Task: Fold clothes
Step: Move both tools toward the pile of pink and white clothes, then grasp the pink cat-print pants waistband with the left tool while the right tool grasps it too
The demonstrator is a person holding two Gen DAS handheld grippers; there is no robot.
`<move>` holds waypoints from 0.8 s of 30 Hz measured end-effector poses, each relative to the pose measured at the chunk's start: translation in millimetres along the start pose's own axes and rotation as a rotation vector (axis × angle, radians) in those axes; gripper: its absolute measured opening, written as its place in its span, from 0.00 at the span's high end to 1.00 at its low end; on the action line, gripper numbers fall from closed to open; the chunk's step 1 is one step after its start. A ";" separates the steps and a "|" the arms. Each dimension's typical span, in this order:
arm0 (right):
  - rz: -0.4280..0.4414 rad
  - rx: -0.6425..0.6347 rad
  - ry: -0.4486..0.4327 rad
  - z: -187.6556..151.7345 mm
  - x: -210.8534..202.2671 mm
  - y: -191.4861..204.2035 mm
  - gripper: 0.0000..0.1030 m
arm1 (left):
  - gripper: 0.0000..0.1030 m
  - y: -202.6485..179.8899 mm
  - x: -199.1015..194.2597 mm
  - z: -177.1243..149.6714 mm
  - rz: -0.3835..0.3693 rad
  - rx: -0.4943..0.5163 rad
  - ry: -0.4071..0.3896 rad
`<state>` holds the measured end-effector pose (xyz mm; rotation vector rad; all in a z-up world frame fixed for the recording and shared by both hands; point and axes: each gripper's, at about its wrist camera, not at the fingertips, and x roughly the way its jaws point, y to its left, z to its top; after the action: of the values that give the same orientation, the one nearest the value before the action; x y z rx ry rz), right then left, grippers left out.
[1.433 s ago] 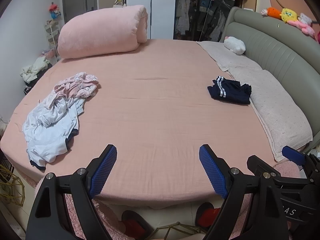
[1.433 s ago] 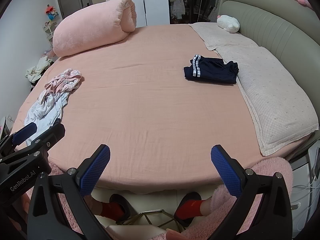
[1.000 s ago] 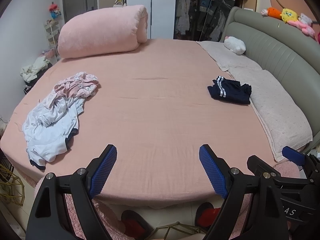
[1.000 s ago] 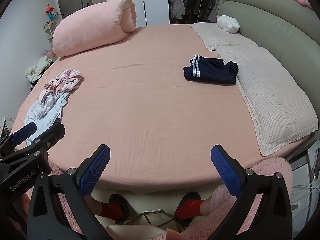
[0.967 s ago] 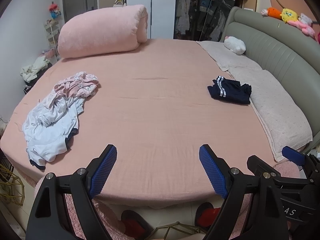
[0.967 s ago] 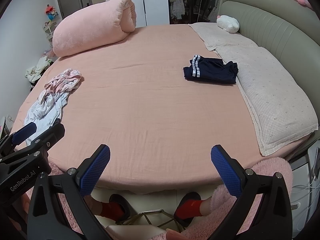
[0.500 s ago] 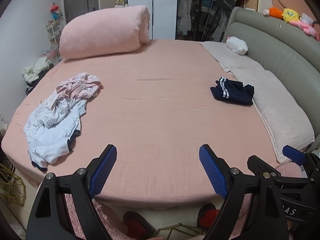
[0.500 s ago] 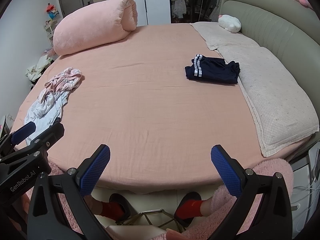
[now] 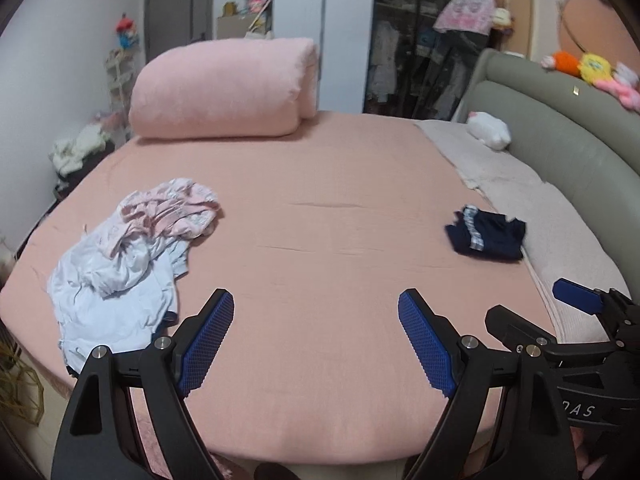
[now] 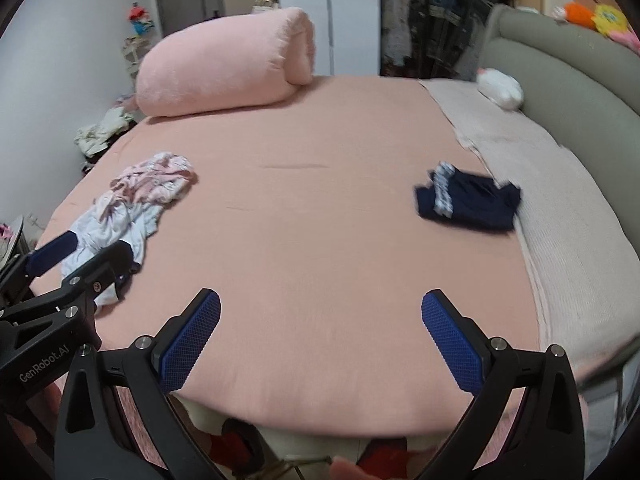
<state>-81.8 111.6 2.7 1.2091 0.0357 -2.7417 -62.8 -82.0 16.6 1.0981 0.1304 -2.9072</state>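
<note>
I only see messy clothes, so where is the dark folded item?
In both views the navy shorts lie on the right side of the bed, right beside the long pale pillow, far from the crumpled pile at left.

On the bed (image 9: 320, 208), a heap of clothes (image 9: 128, 256) lies left, the folded shorts (image 9: 486, 232) right beside the pillows (image 9: 560, 236), and a rolled duvet (image 9: 224, 88) sits behind.

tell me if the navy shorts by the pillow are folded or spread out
Folded: the navy shorts lie as a compact rectangle beside the pillow.
</note>
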 end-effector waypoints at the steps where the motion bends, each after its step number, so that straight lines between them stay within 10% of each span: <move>1: 0.012 -0.013 0.000 6.1 6.3 7.2 0.01 | 0.16 11.6 4.5 3.3 0.007 -0.013 0.000; 11: 0.199 -0.197 0.065 58.3 89.6 123.6 0.13 | 0.16 149.9 58.5 12.6 0.164 -0.220 0.035; 17: 0.271 -0.273 0.122 75.0 162.4 204.2 0.36 | 0.16 256.9 105.4 4.5 0.278 -0.432 0.072; 24: 0.307 -0.348 0.124 103.9 244.4 284.3 0.40 | 0.16 331.5 182.3 21.4 0.181 -0.557 0.048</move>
<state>-280.3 -207.9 -96.5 1.1714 0.3007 -2.2782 -194.2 -414.0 -110.2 1.0084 0.7448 -2.4487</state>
